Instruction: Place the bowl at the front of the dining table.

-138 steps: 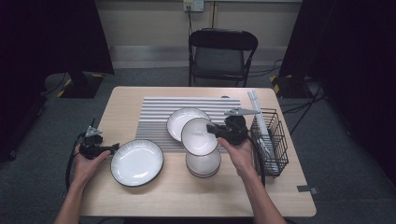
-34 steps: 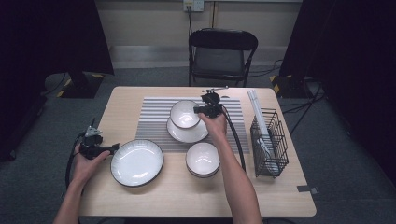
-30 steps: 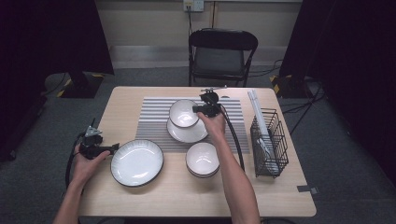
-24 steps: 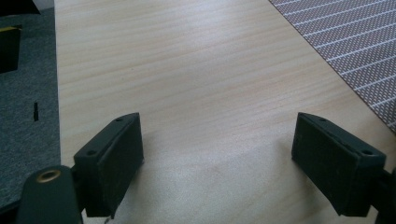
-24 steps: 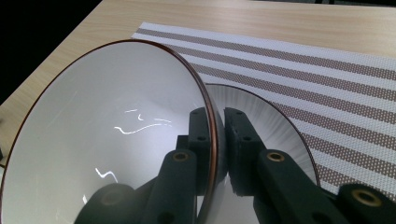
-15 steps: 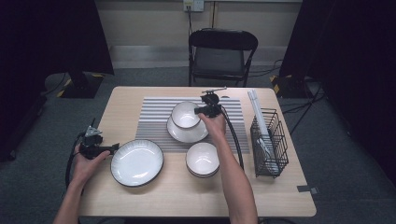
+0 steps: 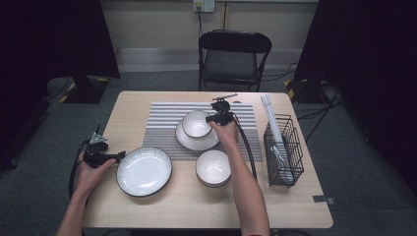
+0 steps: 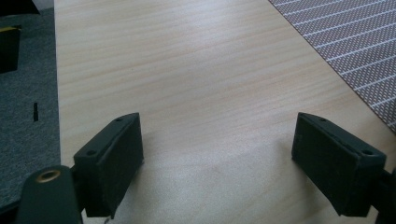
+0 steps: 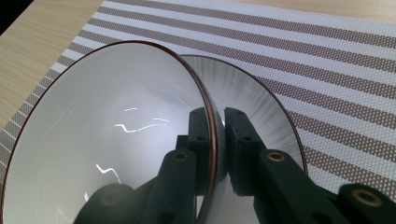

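Fingers [image 9: 233, 154] of the right gripper [image 7: 220, 117] were clamped on the rim of a white bowl [image 7: 196, 123], one finger inside the wall and one outside, as the right gripper view showed. Bowl sat over a shallow white plate [image 7: 196, 141] on the striped mat [image 7: 162, 123], at the far middle of the surface [image 7: 295, 196]; from the pictures it could not be told whether the bowl's base touched the plate. In the right gripper view the bowl looked tilted against the plate's ribbed inside [image 9: 261, 102].

Right arm reached forward from the bottom edge of the high view, forearm stretched over the surface just right of a second white bowl [image 7: 213, 167], hand wrapped round the gripper at the first bowl's right rim. Cable trailed back along the forearm.

Left gripper [image 7: 105, 156] was held low at the near-left edge of the surface, hand [image 7: 91, 169] curled round its body, pointing toward a large white plate [image 7: 144, 170] just beside it, not touching. Its fingers [image 8: 112, 163] stood wide apart with nothing between them, bare wood below, mat corner at the upper right of the left gripper view.

Black wire rack [image 7: 282, 150] stood at the right side of the surface, well apart from both grippers. Folding chair [image 7: 233, 56] stood behind the far edge.
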`<move>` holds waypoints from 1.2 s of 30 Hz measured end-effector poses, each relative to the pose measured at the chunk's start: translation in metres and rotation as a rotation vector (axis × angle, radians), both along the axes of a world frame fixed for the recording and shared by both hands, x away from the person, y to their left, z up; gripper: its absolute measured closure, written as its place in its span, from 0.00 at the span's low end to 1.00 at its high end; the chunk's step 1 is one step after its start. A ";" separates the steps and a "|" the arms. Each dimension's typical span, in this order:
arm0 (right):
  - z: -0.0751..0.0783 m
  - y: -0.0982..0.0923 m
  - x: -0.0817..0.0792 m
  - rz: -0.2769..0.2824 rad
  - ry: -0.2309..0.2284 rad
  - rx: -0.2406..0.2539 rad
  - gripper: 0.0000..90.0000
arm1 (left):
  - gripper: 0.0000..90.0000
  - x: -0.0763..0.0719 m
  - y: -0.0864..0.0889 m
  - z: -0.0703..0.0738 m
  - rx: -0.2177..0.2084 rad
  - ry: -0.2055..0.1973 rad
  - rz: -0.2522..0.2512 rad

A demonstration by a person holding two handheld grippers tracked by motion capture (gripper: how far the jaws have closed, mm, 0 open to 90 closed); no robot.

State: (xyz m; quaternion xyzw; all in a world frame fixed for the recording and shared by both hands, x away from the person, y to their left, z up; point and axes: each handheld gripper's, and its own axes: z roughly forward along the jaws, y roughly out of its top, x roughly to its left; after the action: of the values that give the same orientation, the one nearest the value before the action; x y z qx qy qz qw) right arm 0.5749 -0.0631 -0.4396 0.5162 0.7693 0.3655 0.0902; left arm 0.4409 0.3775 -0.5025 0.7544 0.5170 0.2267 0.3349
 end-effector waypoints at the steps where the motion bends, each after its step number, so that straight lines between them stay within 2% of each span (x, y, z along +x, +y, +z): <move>1: -0.001 0.000 0.000 0.005 0.005 -0.004 0.91 | 0.18 0.000 0.000 0.000 0.000 -0.001 -0.001; 11: -0.003 -0.001 0.004 -0.001 0.030 -0.029 0.91 | 0.18 0.000 0.000 0.000 0.000 0.000 0.000; 19: -0.004 -0.001 0.005 0.007 0.048 -0.023 0.91 | 0.18 0.000 0.000 0.000 0.001 0.000 -0.002; 24: -0.005 0.000 0.005 0.023 0.046 -0.021 0.91 | 0.18 0.000 0.000 0.000 0.001 0.000 -0.002; 31: -0.005 -0.002 0.004 0.013 0.041 -0.014 0.90 | 0.18 0.000 0.000 0.000 0.001 0.000 -0.002; 33: -0.005 -0.004 0.004 0.009 0.036 -0.026 0.90 | 0.18 0.000 0.000 0.000 0.000 0.000 -0.002; 36: -0.002 -0.007 0.003 0.013 0.023 -0.004 0.90 | 0.18 0.000 0.000 0.000 0.000 -0.001 -0.002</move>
State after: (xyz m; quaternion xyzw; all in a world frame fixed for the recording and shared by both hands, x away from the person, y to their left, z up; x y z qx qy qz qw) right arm 0.5784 -0.0706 -0.4416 0.5153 0.7742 0.3586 0.0797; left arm 0.4411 0.3776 -0.5026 0.7548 0.5162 0.2268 0.3353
